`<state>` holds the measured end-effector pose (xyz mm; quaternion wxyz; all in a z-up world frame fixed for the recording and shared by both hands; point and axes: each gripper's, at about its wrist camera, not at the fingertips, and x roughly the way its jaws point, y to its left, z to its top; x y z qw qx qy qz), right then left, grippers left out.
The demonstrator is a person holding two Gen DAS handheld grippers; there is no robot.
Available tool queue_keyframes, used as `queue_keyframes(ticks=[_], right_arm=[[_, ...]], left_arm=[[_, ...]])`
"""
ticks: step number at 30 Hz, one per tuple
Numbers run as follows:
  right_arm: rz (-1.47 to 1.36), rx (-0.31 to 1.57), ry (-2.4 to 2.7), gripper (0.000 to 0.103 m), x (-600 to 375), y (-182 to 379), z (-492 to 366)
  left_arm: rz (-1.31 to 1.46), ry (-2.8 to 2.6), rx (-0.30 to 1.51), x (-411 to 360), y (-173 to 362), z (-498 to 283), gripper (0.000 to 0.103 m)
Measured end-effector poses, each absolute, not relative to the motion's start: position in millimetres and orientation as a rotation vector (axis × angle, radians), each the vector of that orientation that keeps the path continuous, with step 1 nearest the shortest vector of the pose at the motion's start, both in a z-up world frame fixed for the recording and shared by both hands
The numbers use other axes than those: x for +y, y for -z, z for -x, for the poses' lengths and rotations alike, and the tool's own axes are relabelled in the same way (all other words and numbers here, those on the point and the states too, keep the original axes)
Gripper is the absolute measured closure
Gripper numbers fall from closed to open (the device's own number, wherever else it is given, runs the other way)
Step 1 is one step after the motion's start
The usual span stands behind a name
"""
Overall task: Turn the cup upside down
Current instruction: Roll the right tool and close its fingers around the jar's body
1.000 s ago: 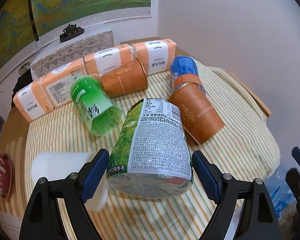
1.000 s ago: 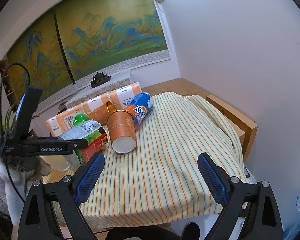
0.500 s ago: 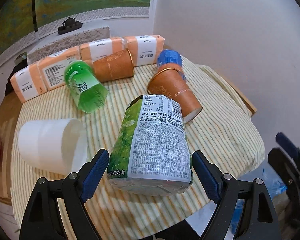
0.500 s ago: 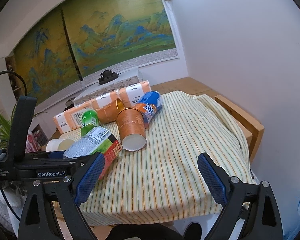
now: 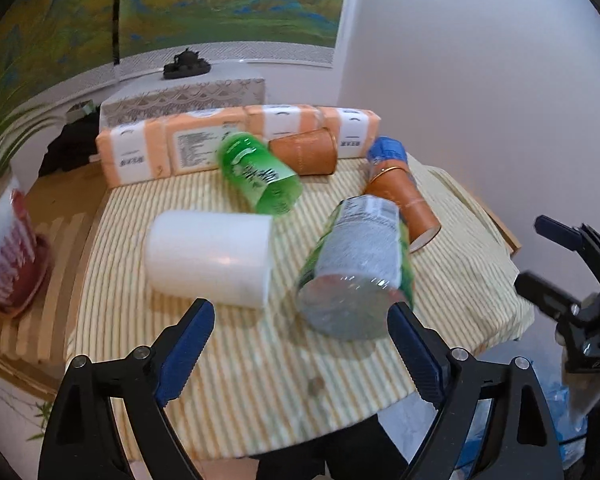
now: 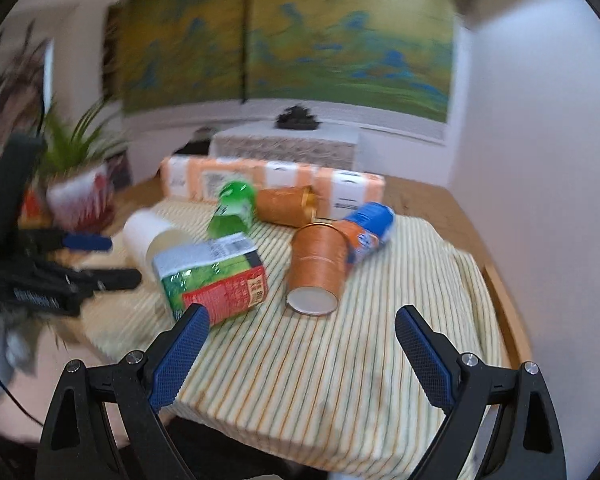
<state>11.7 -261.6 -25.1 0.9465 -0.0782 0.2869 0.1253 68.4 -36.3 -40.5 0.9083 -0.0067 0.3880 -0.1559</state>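
Observation:
Several cups lie on their sides on the striped cloth [image 5: 260,360]. A white cup [image 5: 210,258] [image 6: 148,236] lies left of centre. A green cup [image 5: 258,176] [image 6: 234,208] and two orange cups [image 5: 404,204] [image 5: 304,156] lie further back. In the right wrist view the nearer orange cup [image 6: 318,268] shows its base. A green-labelled bottle [image 5: 360,272] [image 6: 212,276] lies on the cloth just beyond my left gripper [image 5: 300,344] [image 6: 112,260], which is open and holds nothing. My right gripper [image 6: 300,344] [image 5: 540,260] is open and empty at the table's near right edge.
A blue can [image 5: 386,152] lies beside the orange cups. A row of orange tissue packs [image 5: 236,140] lines the back of the cloth. A potted plant [image 6: 80,196] stands at the left. The white wall [image 5: 480,100] is close on the right. Both views are motion-blurred.
The left gripper has drawn back from the bottle, which now lies further ahead on the cloth, and the white cup has come into full view. The right gripper has swung left towards the objects.

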Motion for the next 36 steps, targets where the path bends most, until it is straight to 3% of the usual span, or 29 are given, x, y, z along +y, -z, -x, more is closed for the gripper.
queue_keyframes(ticks=[8,15,22,36], right_arm=[[0.552,0.555,-0.538,0.011,-213.9,23.4,-20.2],[0.963,0.410,-0.768,0.011,-178.6,23.8,-23.8],[1.343,0.466,-0.904,0.013,-143.2,69.0,-35.6],[1.561,0.458,-1.007,0.013,-122.5,94.5,-61.2]], left_arm=[[0.071,0.275,0.806,-2.9,42.8,-60.1,0.012],[0.142,0.210,0.825,32.4,47.8,-57.4,0.012],[0.185,0.126,0.853,66.5,56.2,-60.6,0.012],[0.239,0.089,0.865,90.2,63.0,-84.2,0.012]])
